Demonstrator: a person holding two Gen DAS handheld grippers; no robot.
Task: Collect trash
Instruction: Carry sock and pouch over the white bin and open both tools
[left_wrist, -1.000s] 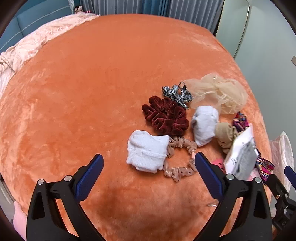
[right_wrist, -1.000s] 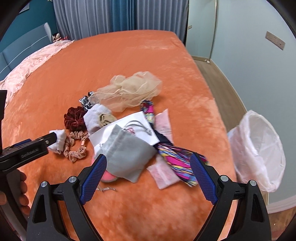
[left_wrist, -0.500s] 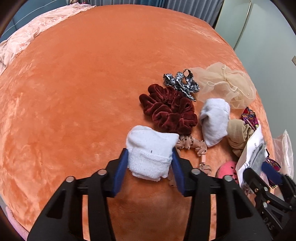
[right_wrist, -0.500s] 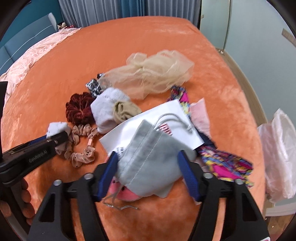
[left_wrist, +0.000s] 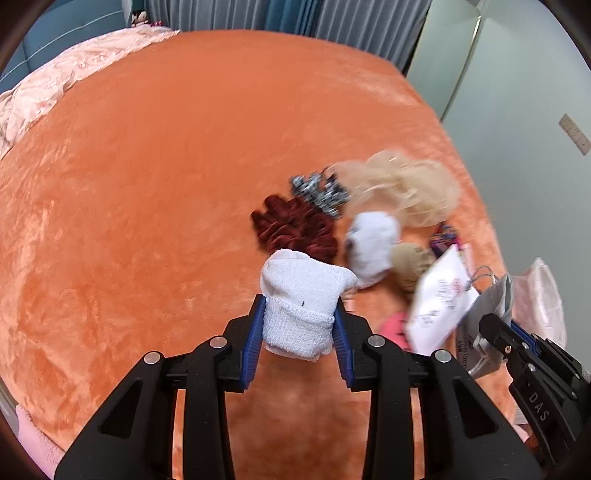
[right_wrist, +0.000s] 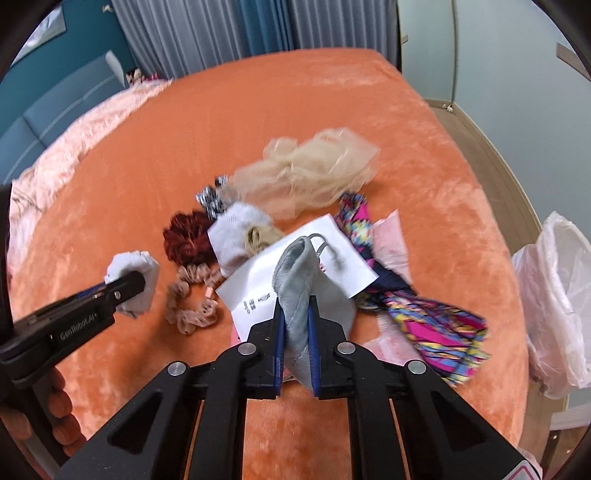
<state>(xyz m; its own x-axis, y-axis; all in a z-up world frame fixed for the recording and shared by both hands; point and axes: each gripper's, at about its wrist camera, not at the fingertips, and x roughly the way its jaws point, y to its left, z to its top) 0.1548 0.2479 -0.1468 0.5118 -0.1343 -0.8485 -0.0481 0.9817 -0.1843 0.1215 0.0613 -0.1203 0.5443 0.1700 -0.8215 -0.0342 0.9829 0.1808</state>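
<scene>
My left gripper (left_wrist: 300, 332) is shut on a white rolled sock (left_wrist: 301, 295) and holds it above the orange bedspread (left_wrist: 147, 184); it also shows in the right wrist view (right_wrist: 127, 286). My right gripper (right_wrist: 295, 339) is shut on a grey drawstring pouch (right_wrist: 297, 280), lifted over a white paper sheet (right_wrist: 258, 291). A bin lined with a white plastic bag (right_wrist: 557, 306) stands beside the bed at the right.
On the bed lie a dark red scrunchie (right_wrist: 186, 236), a beige scrunchie (right_wrist: 188, 302), a second white sock (right_wrist: 236, 232), beige tulle (right_wrist: 314, 177), a patterned black-white band (right_wrist: 208, 197), colourful fabric (right_wrist: 436, 317) and pink wrappers (right_wrist: 388, 240). A pink quilt (left_wrist: 55, 81) lies far left.
Both grippers have closed, the left on the white sock and the right on the grey pouch, and both have lifted their items off the bedspread.
</scene>
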